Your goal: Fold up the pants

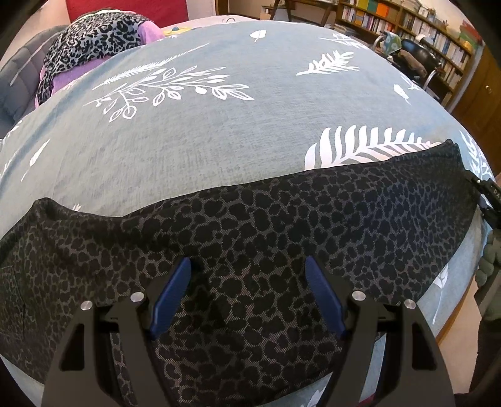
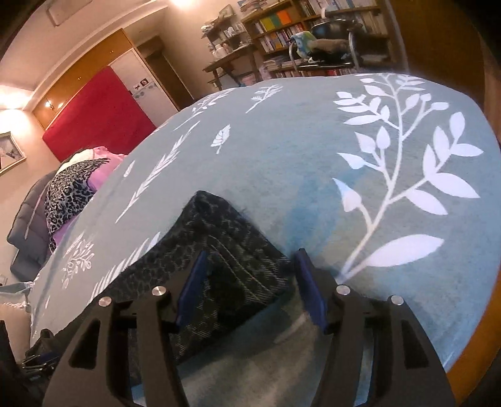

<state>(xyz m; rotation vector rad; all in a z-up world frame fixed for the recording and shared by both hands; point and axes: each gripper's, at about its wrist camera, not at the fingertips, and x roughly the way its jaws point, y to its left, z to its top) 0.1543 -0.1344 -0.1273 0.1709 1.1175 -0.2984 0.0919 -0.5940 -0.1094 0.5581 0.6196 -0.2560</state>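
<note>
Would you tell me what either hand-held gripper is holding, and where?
Nothing is held: both stand open over the pants, the right hand-held gripper straddling a corner.

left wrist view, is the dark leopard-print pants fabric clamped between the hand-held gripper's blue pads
No, the left hand-held gripper stands open over the dark leopard-print pants.

A home bedroom: leaf-print bedspread (image 1: 219,131), red headboard (image 2: 97,115), crammed bookshelves (image 2: 300,28), wooden wardrobe (image 2: 94,59).

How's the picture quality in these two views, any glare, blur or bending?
Left wrist view: even light, sharp on the pants, strong fisheye bulge of the bedspread. Right wrist view: lamp glare at the top and left edges, warmer cast, softer focus on the pants corner, bedspread just as bent.
</note>
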